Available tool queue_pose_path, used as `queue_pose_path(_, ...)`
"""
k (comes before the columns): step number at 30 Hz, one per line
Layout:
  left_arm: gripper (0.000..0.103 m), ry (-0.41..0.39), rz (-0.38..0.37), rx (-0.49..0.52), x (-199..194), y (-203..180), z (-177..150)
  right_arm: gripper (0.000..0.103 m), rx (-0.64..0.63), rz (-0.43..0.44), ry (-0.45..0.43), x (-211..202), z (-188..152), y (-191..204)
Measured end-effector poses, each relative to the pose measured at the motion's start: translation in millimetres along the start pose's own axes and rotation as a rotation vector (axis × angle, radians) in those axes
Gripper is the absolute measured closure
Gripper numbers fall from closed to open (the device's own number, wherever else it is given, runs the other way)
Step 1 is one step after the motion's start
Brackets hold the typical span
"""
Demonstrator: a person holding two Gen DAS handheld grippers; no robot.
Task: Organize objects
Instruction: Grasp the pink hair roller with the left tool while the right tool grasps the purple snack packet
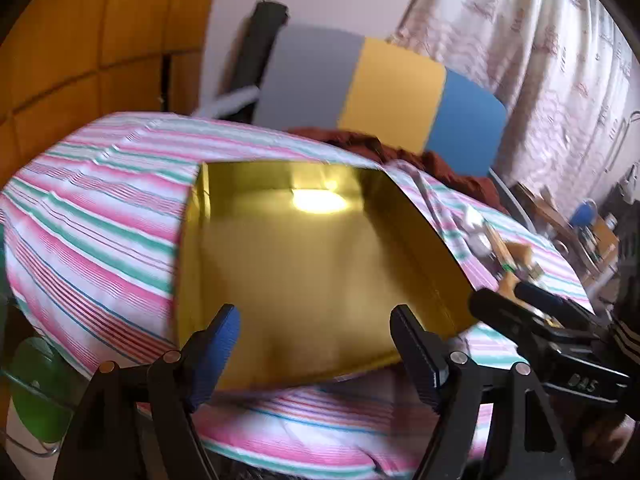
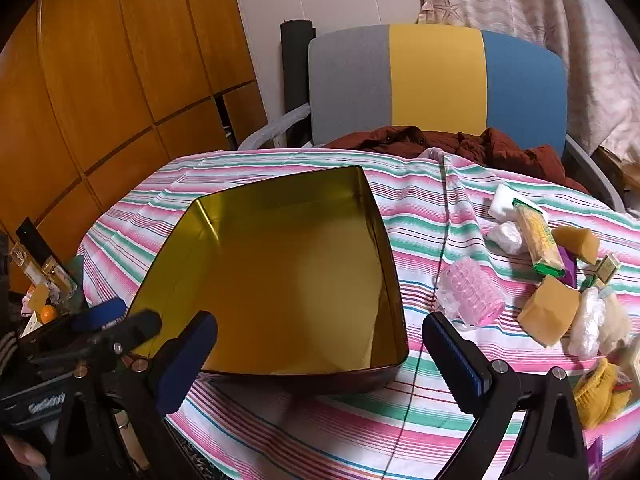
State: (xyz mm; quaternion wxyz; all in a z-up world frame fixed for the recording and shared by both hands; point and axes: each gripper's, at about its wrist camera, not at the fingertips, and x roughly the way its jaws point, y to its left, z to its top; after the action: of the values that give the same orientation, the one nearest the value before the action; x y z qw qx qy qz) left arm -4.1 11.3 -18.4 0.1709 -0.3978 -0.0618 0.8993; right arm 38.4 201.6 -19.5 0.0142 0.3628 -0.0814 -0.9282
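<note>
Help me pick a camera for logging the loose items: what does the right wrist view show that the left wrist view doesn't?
Only the right wrist view shows the pink hair roller, the tan sponge blocks and the white bar clearly, right of the tin. Only the left wrist view shows a green object at the table's near-left edge. Both share the empty gold tin, the striped tablecloth, the tricolour chair, and both open hand-held grippers.

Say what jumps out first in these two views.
The big gold tin, open and empty, sits mid-table on the pink-and-green striped cloth. To its right lies a clutter of small items, the pink hair roller nearest. Both grippers, left and right, hover open at the tin's near edge.
</note>
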Motion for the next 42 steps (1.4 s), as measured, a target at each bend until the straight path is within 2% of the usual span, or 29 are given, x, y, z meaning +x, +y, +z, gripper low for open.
queue_pose_path(6,0.024,0.005,-0.059,0.063,4,-17,-4,0.0,0.011,-0.018,0.027,-3,-6,-6)
queue_pose_path(10,0.024,0.022,-0.072,0.08,6,-21,-4,0.0,0.024,-0.048,0.049,-9,-13,-22)
queue_pose_path(17,0.024,0.048,-0.095,0.139,13,-30,-1,0.0,0.014,-0.084,0.13,-37,-15,-65)
queue_pose_path(23,0.023,0.066,-0.152,0.224,19,-56,6,0.0,0.058,-0.17,0.171,-69,-15,-118)
queue_pose_path(29,0.022,0.116,-0.26,0.348,37,-111,26,0.0,0.135,-0.299,0.198,-89,-29,-167)
queue_pose_path(30,0.021,0.137,-0.299,0.352,44,-126,32,0.0,0.154,-0.316,0.197,-91,-32,-175)
queue_pose_path(32,0.022,0.166,-0.305,0.384,57,-149,41,0.0,0.191,-0.331,0.199,-94,-36,-188)
queue_pose_path(34,0.022,0.157,-0.299,0.454,68,-171,46,0.0,0.229,-0.349,0.208,-94,-42,-199)
queue_pose_path(37,0.021,0.206,-0.308,0.579,97,-203,51,0.0,0.26,-0.345,0.213,-93,-49,-207)
queue_pose_path(42,0.016,0.308,-0.304,0.684,140,-227,54,0.0,0.293,-0.286,0.189,-94,-50,-210)
